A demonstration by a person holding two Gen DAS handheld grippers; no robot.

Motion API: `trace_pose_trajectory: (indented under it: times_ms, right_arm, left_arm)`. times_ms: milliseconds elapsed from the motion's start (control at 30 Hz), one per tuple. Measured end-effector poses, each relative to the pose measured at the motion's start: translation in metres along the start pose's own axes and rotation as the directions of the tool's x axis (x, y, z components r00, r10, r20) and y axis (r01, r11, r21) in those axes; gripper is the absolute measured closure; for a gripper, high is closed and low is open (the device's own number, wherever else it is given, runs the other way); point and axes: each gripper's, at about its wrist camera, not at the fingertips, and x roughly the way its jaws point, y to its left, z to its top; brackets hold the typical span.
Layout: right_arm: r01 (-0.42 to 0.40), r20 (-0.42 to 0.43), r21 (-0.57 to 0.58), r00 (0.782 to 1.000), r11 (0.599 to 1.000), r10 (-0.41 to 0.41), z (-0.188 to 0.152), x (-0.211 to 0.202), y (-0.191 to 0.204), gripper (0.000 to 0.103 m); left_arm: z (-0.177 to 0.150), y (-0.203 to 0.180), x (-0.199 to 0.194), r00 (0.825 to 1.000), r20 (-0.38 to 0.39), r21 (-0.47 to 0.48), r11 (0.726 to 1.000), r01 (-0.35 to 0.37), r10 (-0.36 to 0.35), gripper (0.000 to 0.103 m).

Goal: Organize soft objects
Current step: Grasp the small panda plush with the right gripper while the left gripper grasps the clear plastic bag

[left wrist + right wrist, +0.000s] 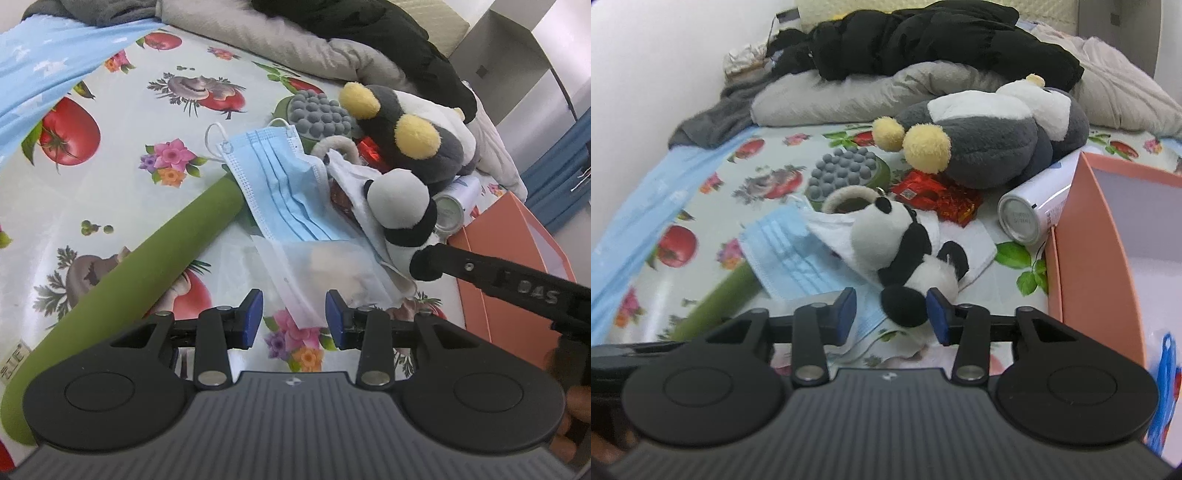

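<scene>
A small panda plush (908,243) lies on the flowered bedsheet, half on a white cloth (975,247). My right gripper (892,314) is open; the panda's black foot sits between its blue pads, close to the right one, with a gap on the left. My left gripper (294,317) is open over the corner of a white translucent packet (325,266), which lies on a blue face mask (280,177). One finger of the right gripper (517,288) shows in the left wrist view beside the panda (399,199). A larger grey and white plush with yellow feet (990,140) lies behind.
An orange box (1086,236) stands open at the right, with a white can (1034,206) lying against it. A green foam roll (122,280) crosses the left. A grey knobbed massager (842,173), red wrappers (938,192), a grey pillow (827,99) and black clothes (923,40) lie farther back.
</scene>
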Motion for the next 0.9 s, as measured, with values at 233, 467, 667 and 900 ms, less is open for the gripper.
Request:
trace_pose_trajectory:
  times_ms: [233, 467, 667, 900]
  right_arm:
    - [0.033, -0.001, -0.034, 0.999, 0.999, -0.033, -0.001, 0.009, 0.003, 0.079]
    - [0.045, 0.043, -0.063, 0.998, 0.997, -0.042, -0.001, -0.012, 0.006, 0.083]
    - [0.059, 0.084, -0.088, 0.995, 0.994, -0.052, -0.010, -0.043, 0.010, 0.086]
    - [0.081, 0.126, -0.121, 0.990, 0.989, -0.066, -0.029, -0.085, 0.017, 0.089]
  left_arm:
    - [-0.001, -0.003, 0.010, 1.000, -0.013, 0.008, 1.000, 0.005, -0.005, 0.087]
    - [-0.004, -0.008, 0.000, 1.000, 0.028, 0.022, 1.000, -0.006, 0.006, 0.101]
    - [-0.010, -0.009, -0.028, 0.998, 0.068, 0.013, 1.000, 0.004, -0.005, 0.102]
    - [-0.034, -0.011, -0.065, 0.996, 0.083, 0.009, 1.000, 0.027, -0.028, 0.102]
